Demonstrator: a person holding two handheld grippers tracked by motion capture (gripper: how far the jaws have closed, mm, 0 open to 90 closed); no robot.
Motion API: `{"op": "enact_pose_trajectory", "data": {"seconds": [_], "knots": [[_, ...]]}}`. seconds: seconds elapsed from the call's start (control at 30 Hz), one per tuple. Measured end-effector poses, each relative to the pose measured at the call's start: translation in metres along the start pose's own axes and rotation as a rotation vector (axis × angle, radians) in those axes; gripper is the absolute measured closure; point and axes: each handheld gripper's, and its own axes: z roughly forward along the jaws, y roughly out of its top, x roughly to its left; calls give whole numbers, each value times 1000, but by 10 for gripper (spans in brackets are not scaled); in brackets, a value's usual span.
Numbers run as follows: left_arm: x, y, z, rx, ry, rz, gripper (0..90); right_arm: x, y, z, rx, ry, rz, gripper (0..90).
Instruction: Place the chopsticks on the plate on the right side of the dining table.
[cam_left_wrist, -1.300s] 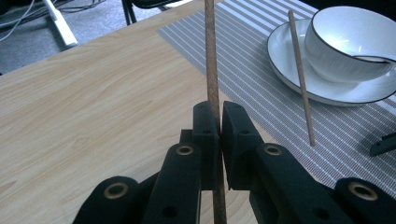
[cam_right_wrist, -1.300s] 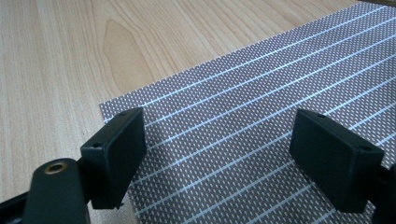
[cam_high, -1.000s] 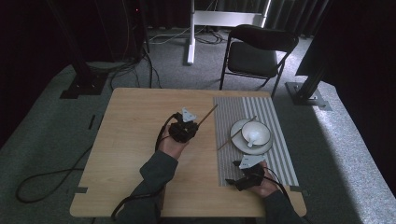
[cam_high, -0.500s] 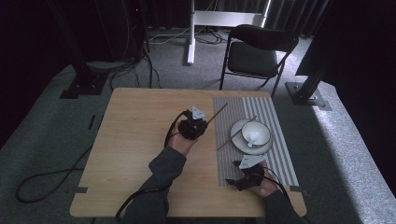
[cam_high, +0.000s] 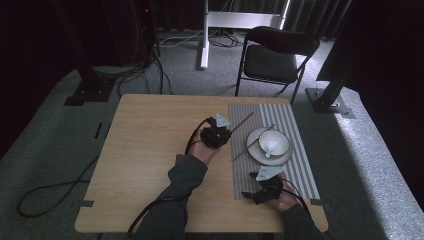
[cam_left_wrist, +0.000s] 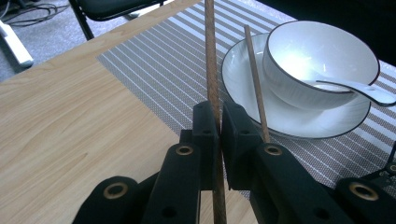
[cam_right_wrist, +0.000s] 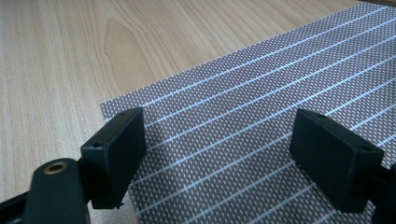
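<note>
Our left gripper (cam_left_wrist: 218, 122), squeezing one chopstick (cam_left_wrist: 210, 60), has carried it closer to the plate (cam_left_wrist: 243, 88) where its twin (cam_left_wrist: 254, 79) leans, while our right gripper (cam_right_wrist: 219, 154) waits open.

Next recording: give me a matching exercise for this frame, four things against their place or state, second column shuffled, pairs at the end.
Things:
1. held chopstick
2. second chopstick
3. white spoon
4. right hand-held gripper

Places or states:
A. lying in the bowl
B. open above the striped placemat
C. clamped in the left hand-held gripper
D. resting across the rim of the plate

Pairs: 1-C, 2-D, 3-A, 4-B
</note>
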Motion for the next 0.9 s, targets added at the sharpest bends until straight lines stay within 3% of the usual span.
{"op": "enact_pose_trajectory", "data": {"seconds": [0.73, 0.9], "knots": [[-3, 11, 30, 11, -40, 9, 849, 0, 0, 0, -1, 0, -1, 177], [-4, 13, 40, 14, -47, -6, 849, 0, 0, 0, -2, 1, -1, 177]]}}
